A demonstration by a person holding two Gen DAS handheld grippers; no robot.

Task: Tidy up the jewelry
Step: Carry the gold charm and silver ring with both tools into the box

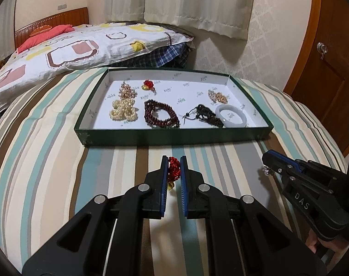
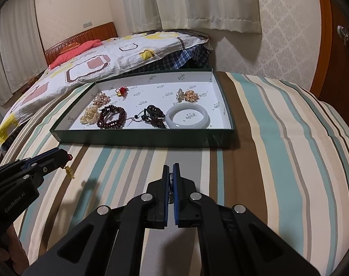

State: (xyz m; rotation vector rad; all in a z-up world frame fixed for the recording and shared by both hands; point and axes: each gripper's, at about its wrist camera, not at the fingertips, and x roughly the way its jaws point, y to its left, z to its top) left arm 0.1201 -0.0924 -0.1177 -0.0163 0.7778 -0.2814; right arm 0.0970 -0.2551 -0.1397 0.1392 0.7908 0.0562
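The left gripper (image 1: 174, 168) clamps a red knot charm (image 1: 174, 169) above the bed (image 1: 59, 161), near the tray's (image 1: 174, 135) front edge. The right gripper (image 2: 172, 177) pinches a small silver piece (image 2: 171, 194). Carry each over the front wall, lower onto bare lining, then release.

Support = bed with striped cover (image 1: 48, 161) (cream/teal/brown/grey). Directly on it: 1 shallow dark green tray (image 1: 174, 135), white lining, sitting flat mid-bed; patterned quilt (image 1: 82, 46) bunched at far end, behind tray.
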